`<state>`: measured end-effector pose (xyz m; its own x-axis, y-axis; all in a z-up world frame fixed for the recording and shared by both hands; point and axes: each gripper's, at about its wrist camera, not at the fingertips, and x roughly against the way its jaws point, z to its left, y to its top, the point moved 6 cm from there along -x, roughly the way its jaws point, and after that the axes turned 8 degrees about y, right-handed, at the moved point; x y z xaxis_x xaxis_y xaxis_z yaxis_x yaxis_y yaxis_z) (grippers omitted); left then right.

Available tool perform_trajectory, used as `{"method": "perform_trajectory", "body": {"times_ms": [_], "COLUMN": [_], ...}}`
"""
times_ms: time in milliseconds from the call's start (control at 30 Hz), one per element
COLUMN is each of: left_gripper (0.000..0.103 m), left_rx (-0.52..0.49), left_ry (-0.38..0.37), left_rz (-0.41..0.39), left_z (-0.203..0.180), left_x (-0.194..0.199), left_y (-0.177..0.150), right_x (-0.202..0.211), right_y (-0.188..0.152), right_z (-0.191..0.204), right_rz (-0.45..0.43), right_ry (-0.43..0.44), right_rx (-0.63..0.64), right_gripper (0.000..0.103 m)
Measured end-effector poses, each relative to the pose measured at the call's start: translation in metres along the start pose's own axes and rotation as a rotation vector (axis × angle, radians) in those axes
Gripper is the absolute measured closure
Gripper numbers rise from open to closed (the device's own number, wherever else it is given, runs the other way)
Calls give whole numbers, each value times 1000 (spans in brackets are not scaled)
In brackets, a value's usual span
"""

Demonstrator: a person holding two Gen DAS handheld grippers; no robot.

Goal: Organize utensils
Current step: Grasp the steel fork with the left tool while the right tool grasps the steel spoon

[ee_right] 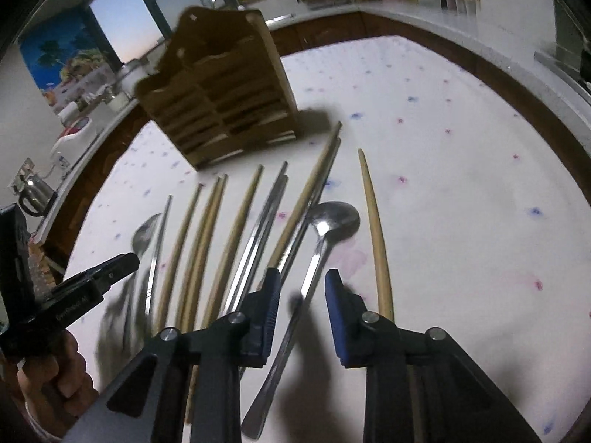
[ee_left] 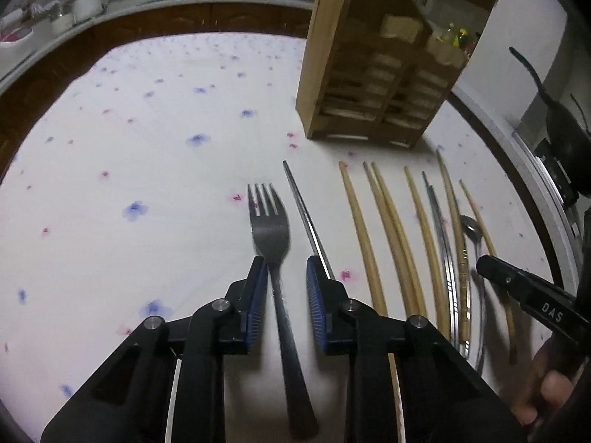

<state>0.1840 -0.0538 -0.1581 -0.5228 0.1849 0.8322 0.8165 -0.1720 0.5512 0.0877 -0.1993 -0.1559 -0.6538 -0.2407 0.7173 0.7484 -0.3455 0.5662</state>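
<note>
Now both point steeply down at the tabletop (ee_left: 129, 170): left hand-held gripper (ee_left: 286, 284) straddles the fork (ee_left: 271, 232), right hand-held gripper (ee_right: 301, 295) the spoon (ee_right: 332, 217), pads apart, untouching.

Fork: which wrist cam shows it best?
Left wrist view. The fork lies centred between the left tool's blue pads, tines to handle all visible, only slightly blurred. The right wrist view shows just its dim, blurred head at the left end of the row, partly behind the other tool.

The right claw (ee_right: 301, 310) straddles a spoon (ee_right: 314, 254), blue pads clear of its handle.
</note>
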Motion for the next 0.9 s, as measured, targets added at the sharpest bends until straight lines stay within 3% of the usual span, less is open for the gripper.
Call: {"method": "perform_trajectory", "body": {"times_ms": [233, 433, 733, 800, 900], "left_gripper": [90, 92, 93, 100, 101], "left_rx": [4, 44, 77, 85, 89], "left_ry": [-19, -85, -140, -152, -163], "left_rz": [0, -9, -142, -179, -222], "left_z": [0, 6, 8, 9, 9], "left_x": [-7, -6, 52, 70, 91], "left_y": [9, 12, 17, 18, 21], "right_x": [-14, -15, 30, 42, 61], "right_y": [14, 19, 20, 23, 30], "right_z": [-5, -8, 14, 20, 30], "right_rz": [24, 21, -86, -114, -160], "right_ry": [-26, -3, 59, 65, 75], "right_rx": [5, 2, 60, 77, 99], "right_gripper": [84, 99, 101, 101, 101]}}
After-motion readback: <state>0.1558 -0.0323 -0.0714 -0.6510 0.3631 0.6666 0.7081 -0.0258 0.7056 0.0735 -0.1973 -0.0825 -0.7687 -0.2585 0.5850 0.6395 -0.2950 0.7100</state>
